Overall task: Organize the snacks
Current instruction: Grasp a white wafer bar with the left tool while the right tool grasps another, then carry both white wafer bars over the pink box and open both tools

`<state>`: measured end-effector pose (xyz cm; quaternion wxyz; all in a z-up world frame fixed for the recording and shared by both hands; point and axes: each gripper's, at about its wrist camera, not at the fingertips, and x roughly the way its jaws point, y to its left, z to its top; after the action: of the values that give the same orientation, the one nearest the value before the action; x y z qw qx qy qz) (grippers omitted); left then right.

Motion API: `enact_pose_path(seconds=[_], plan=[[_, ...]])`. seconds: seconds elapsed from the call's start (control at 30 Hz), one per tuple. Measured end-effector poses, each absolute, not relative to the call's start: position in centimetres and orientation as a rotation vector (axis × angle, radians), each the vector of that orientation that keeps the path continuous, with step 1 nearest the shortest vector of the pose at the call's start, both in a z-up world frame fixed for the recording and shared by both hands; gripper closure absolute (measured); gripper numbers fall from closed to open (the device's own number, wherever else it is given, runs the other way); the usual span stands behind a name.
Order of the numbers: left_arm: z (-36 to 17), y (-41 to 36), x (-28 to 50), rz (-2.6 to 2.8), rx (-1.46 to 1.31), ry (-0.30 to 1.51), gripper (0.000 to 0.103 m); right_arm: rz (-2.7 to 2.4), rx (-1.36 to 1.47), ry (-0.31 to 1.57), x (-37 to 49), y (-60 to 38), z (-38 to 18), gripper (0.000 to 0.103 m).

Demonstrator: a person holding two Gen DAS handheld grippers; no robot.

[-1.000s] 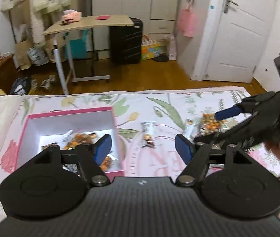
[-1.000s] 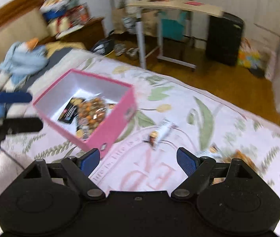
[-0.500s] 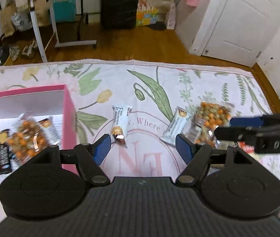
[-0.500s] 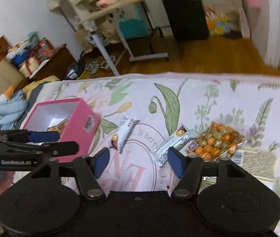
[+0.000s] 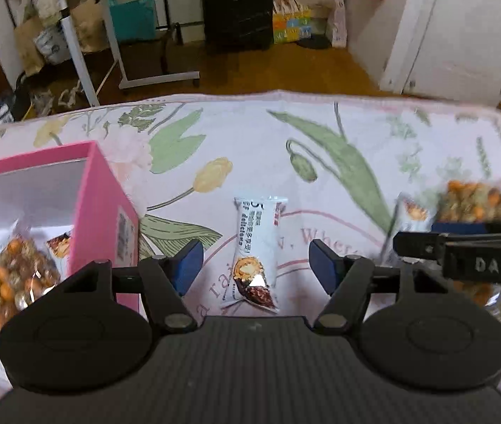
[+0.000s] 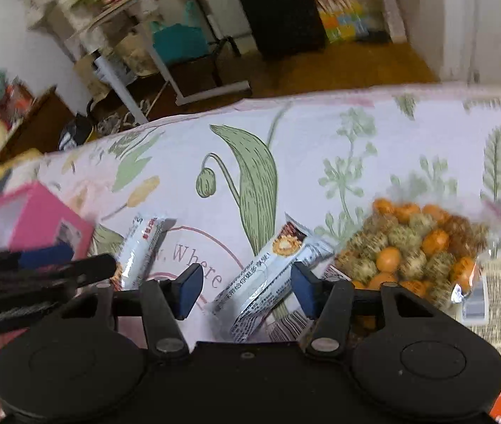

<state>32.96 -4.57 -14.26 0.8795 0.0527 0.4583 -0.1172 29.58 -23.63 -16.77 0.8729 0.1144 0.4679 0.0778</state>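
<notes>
Blurred nut bag (image 6: 423,251) half behind unclenched right gripper (image 6: 246,288); left gripper (image 5: 252,265) likewise released.

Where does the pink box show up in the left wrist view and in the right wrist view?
Left wrist view: the pink box fills the left edge, open, with snack packs inside; it is left of the left gripper.
Right wrist view: the pink box is small at the far left edge, blurred, its inside hidden.
Shared landmark: the white snack bar lying just right of the box on the floral bedspread.
</notes>
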Motion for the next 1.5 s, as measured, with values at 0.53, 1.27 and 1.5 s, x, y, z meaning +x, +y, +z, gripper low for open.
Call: enact_pose_path(seconds=[0.53, 1.27, 1.5], plan=[[-18.1, -4.0, 34.4, -0.277, -0.004, 1.123, 0.07, 0.374, -0.156, 0.857, 27.1, -19.2, -17.7, 0.063], [-15.3, -3.1, 31.3, -0.327, -0.012, 1.169, 0.072, 0.317, 0.159, 0.973, 26.5, -21.7, -16.1, 0.07], [-13.2, -3.9, 28.3, -0.355, 0.051, 1.176, 0.072, 0.316, 0.166, 1.01, 25.2, -21.5, -14.9, 0.07]])
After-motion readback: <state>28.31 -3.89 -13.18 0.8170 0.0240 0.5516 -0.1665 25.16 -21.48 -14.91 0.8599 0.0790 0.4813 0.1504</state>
